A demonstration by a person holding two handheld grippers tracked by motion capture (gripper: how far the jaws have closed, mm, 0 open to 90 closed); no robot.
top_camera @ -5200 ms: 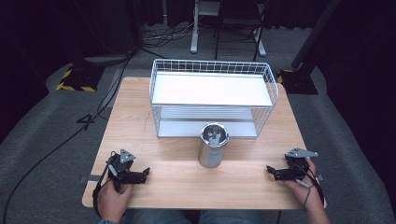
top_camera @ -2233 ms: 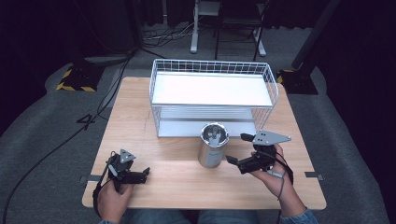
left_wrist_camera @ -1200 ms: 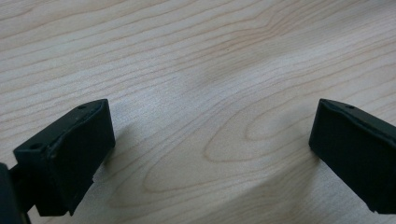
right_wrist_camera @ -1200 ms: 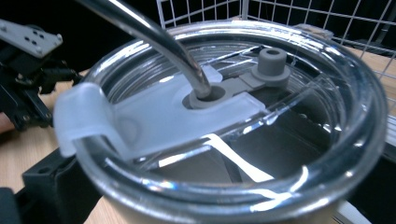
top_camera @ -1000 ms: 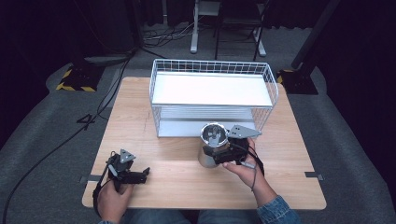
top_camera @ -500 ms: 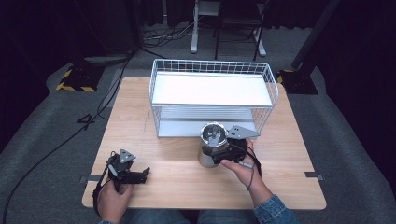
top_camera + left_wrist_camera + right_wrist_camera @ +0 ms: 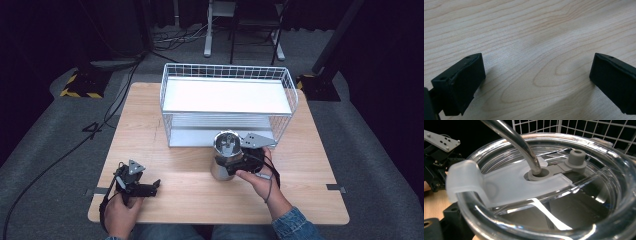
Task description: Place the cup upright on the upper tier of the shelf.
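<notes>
- The right gripper (image 7: 234, 164) sits against the right side of the shiny steel tumbler with a clear plastic lid (image 7: 224, 156); whether its jaws are clamped on it, I cannot tell.
- In the right gripper view the clear lid (image 7: 544, 185) is very close, with a frosted slider tab (image 7: 499, 181) and a metal straw (image 7: 516, 141) through its hole; no writing is readable.
- Just beyond the tumbler stands the white wire two-tier rack (image 7: 227, 102).
- The left gripper (image 7: 145, 187) rests well left of the tumbler, jaws wide apart over the bare light wooden table (image 7: 536, 37).
- Open tabletop lies between the two grippers and toward the near edge.
</notes>
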